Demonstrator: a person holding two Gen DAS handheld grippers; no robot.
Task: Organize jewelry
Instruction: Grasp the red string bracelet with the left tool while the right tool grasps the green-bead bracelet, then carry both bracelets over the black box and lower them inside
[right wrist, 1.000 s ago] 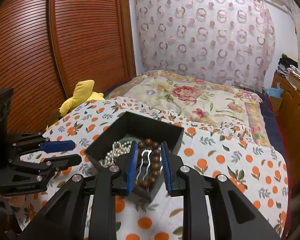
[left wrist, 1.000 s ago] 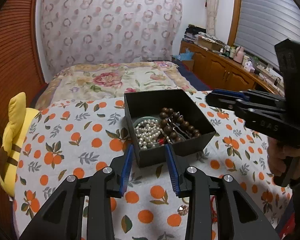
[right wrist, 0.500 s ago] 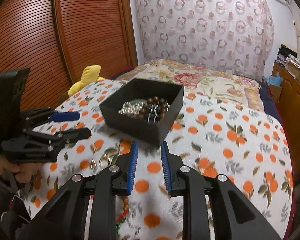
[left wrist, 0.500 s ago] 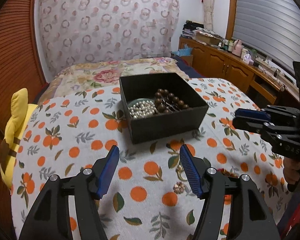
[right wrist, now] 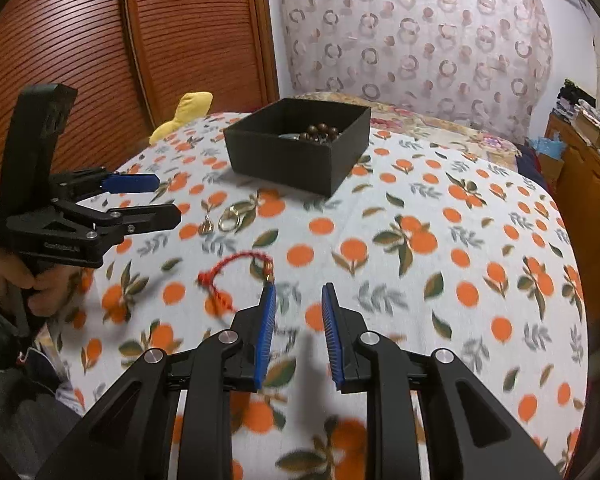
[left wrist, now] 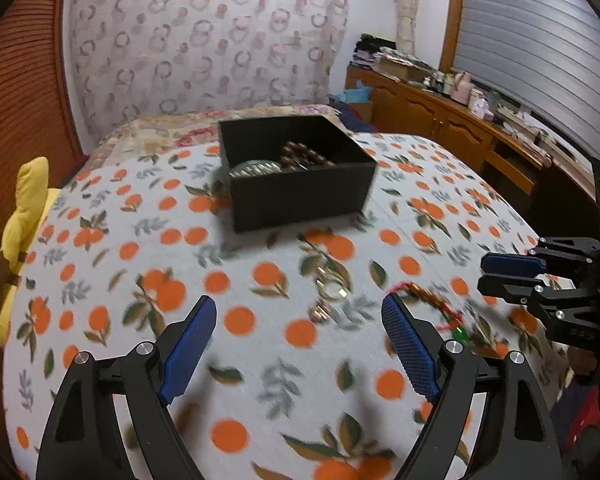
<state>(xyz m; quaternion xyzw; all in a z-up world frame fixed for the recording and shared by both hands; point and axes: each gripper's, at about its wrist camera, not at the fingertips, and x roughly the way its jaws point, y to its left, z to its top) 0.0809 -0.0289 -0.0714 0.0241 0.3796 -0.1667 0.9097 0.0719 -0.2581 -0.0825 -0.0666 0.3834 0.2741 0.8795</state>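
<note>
Both tongs hung empty over the worktop point(right wrist: 440, 184) — the left tongs point(left wrist: 298, 334) spread wide, the right tongs point(right wrist: 298, 312) parted only narrowly, as if sized for a thin cord. The red cord point(right wrist: 236, 266) lay just ahead of them, the rings point(right wrist: 228, 222) farther on — both outside the box point(right wrist: 300, 148), which already held beads point(right wrist: 320, 132).

Both grippers now sit well back from the black box point(left wrist: 300, 184), where a second ago each was right at it, the right gripper point(right wrist: 298, 320) over the beads inside. The left gripper point(left wrist: 300, 344) has spread its jaws far wider (the right's gap looks a little wider too). Nearer than the box, a gold ring point(right wrist: 229, 221) and a red cord bracelet point(right wrist: 236, 268) have come into both views.
</note>
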